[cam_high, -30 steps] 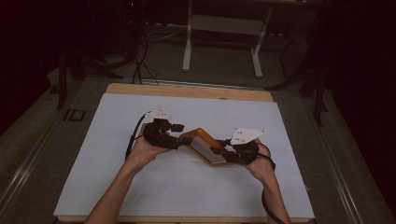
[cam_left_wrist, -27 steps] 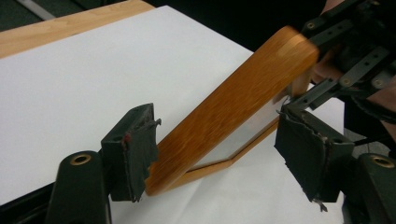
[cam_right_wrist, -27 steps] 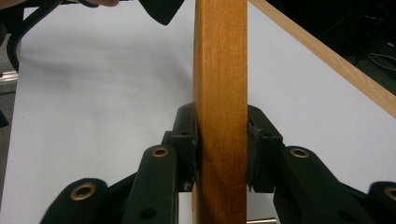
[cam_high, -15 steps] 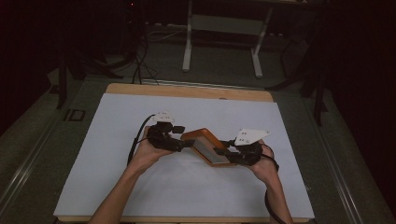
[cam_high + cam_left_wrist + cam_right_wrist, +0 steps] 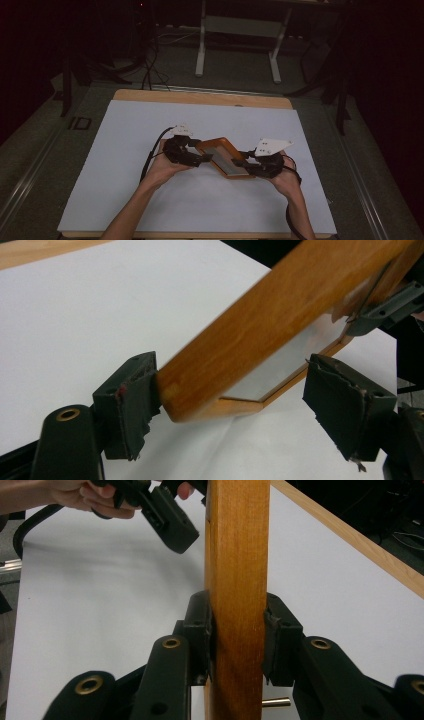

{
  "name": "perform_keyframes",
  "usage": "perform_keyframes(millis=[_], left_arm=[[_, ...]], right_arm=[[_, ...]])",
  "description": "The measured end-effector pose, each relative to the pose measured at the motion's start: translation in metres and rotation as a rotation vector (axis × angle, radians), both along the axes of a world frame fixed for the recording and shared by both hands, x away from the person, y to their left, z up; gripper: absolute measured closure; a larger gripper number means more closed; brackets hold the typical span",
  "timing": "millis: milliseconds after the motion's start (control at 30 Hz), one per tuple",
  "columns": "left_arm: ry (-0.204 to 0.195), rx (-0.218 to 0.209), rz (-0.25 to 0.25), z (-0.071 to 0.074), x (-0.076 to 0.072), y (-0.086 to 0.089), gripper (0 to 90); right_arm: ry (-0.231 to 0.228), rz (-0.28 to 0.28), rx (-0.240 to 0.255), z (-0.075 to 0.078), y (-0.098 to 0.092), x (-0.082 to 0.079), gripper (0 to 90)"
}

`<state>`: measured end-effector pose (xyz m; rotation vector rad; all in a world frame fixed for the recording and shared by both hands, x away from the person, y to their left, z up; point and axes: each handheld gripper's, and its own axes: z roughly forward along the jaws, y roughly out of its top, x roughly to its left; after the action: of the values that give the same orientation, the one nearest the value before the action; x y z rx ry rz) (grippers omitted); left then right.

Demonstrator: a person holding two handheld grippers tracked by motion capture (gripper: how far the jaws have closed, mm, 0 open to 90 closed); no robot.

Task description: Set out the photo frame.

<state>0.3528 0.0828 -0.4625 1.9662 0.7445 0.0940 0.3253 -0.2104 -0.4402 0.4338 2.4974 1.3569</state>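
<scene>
Wooden frame point(image 5: 225, 156): held at the centre of the high view, above the bench point(image 5: 125, 130).
Right tongs point(image 5: 239, 642): clenched on the frame's edge.
Left tongs point(image 5: 235, 405): released, just opened; frame corner between the jaws, one pad point(image 5: 131, 397) touched.

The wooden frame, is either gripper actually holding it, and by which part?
The right gripper clamps the wooden frame across its edge; the left gripper has just opened around a corner.
</scene>
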Motion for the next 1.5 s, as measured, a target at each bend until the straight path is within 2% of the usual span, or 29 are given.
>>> perform_keyframes(millis=[133, 367, 600, 867, 967, 1167, 1233, 1400, 1500], left_arm=[[-0.001, -0.019, 0.002, -0.002, -0.001, 0.0, 22.9], [0.027, -0.007, 0.0, -0.012, 0.0, -0.007, 24.9], [0.023, -0.012, -0.007, -0.019, 0.002, -0.015, 31.9], [0.029, -0.013, -0.044, -0.024, 0.006, -0.02, 41.2], [0.028, -0.016, -0.059, -0.024, 0.005, -0.023, 41.6], [0.003, -0.01, -0.084, -0.025, 0.004, -0.031, 40.2], [-0.004, -0.002, -0.089, -0.025, 0.003, -0.034, 43.4], [-0.028, 0.047, -0.092, -0.026, -0.002, -0.042, 50.9], [-0.036, 0.047, -0.1, -0.024, -0.004, -0.042, 54.1]], right_arm=[[-0.001, -0.006, -0.005, 0.0, -0.002, 0.0, 68.8], [-0.001, -0.011, -0.013, 0.0, -0.005, 0.0, 68.8], [-0.003, -0.019, -0.023, 0.0, -0.009, 0.0, 68.6], [-0.001, -0.032, -0.037, 0.0, -0.014, -0.001, 68.5], [-0.009, -0.031, -0.054, 0.001, -0.015, -0.001, 68.4], [-0.035, -0.037, -0.101, 0.002, -0.019, -0.003, 68.1], [-0.029, -0.045, -0.102, 0.001, -0.022, -0.002, 68.1], [-0.014, -0.051, -0.093, 0.0, -0.026, 0.0, 67.9], [-0.009, -0.054, -0.103, -0.001, -0.028, 0.001, 66.9]])
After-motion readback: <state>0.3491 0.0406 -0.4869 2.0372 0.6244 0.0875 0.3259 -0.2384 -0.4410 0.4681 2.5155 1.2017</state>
